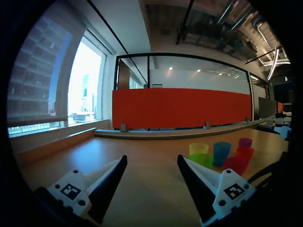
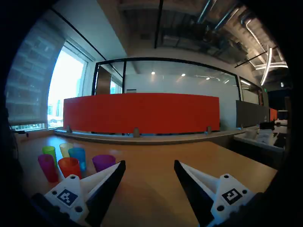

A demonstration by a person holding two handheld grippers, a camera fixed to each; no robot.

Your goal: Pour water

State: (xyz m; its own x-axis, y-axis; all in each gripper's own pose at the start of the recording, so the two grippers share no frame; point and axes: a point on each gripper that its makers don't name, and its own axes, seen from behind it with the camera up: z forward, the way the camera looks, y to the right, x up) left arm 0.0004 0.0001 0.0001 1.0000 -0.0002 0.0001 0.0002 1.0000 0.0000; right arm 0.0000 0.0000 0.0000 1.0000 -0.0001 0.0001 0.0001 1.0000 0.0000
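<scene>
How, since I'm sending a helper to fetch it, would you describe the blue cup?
On the wooden table in front of the red partition stand several coloured cups. The blue cup is near their middle, just behind the orange cup and right of the yellow cup in the right gripper view; it is the only blue one.

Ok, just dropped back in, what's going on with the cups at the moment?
Nothing has been picked up yet. The left gripper and the right gripper are both open and empty, held low over the wooden table. A bunch of coloured cups stands upright on the table, off to the right of the left gripper and to the left of the right one. No pouring has begun, and I cannot tell whether any cup holds water.
</scene>
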